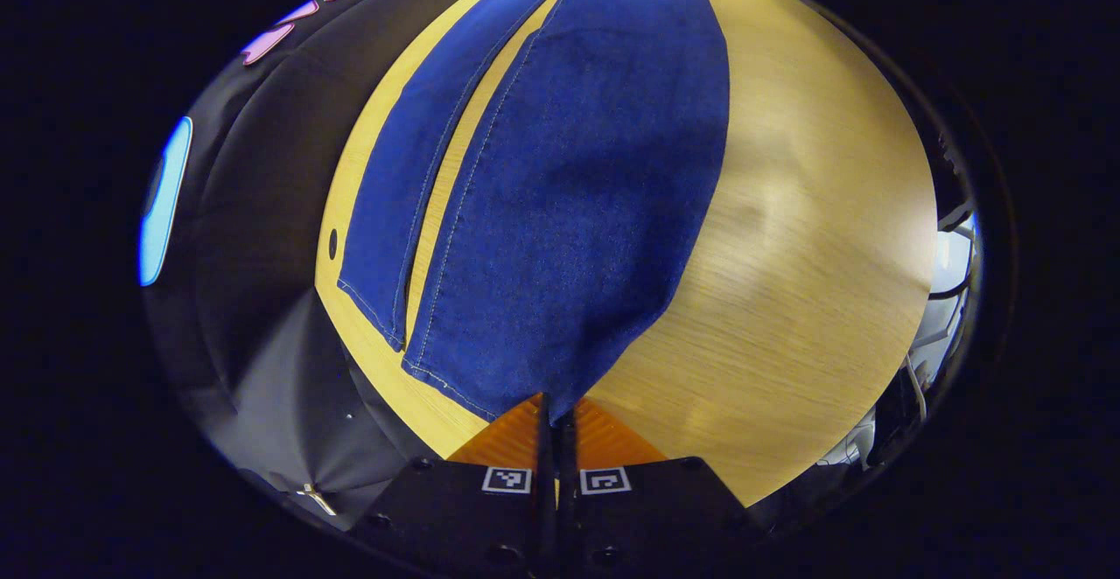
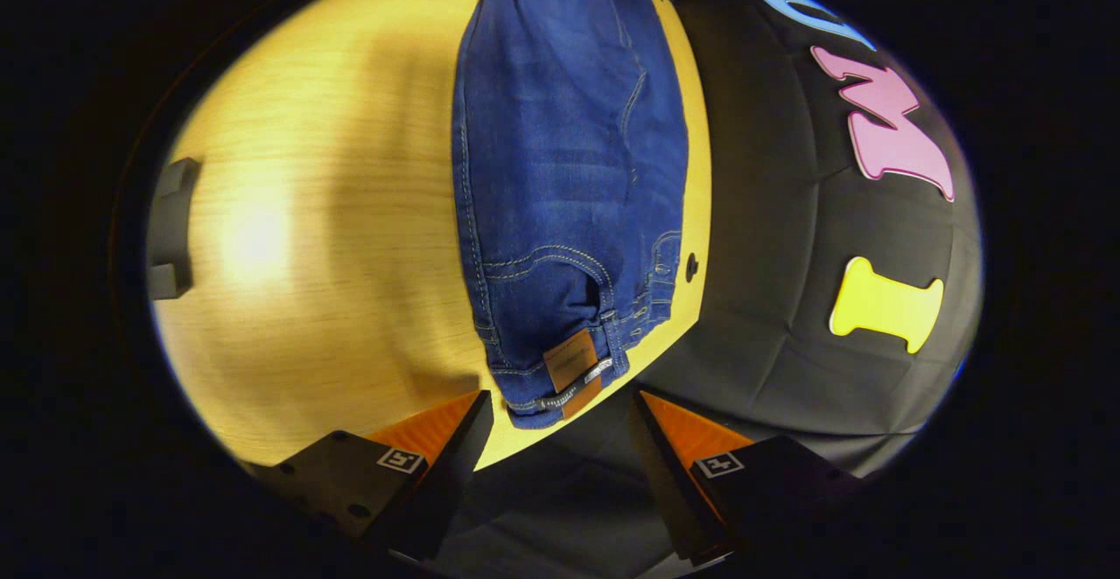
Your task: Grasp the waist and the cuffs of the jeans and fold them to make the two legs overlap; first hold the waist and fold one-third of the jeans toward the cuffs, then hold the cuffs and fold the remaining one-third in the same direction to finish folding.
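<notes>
beside the booth's black cloth wall (image 2: 787, 317), a pair of dark blue jeans (image 2: 569, 168) lies lengthwise along the far edge of a pale wooden surface (image 2: 306, 238). in the left gripper view the left hand-held gripper (image 1: 555, 413) has its fingers together, clamped on the hem of the nearer cuff (image 1: 525, 360), which rises off the wood and drapes toward the camera. the other cuff (image 1: 376, 299) lies flat just beside it, on the wall side, with a strip of bare wood between the two legs. in the right gripper view the right hand-held gripper (image 2: 560, 426) stands with fingers apart, just short of the waist (image 2: 560, 378), where a brown leather patch (image 2: 570, 360) marks the waistband; nothing is held between them.

the step in hand appears to be the first one: bringing one leg over the other. the legs do not yet overlap at the cuff end. the next move likely calls for the right hand-held gripper to close on the waistband, and for the lifted cuff to be carried across toward the wall until it covers its twin.

the jeans' long axis runs parallel to the wall, the waist pointing at the right hand-held gripper and the cuffs at the left one.
</notes>
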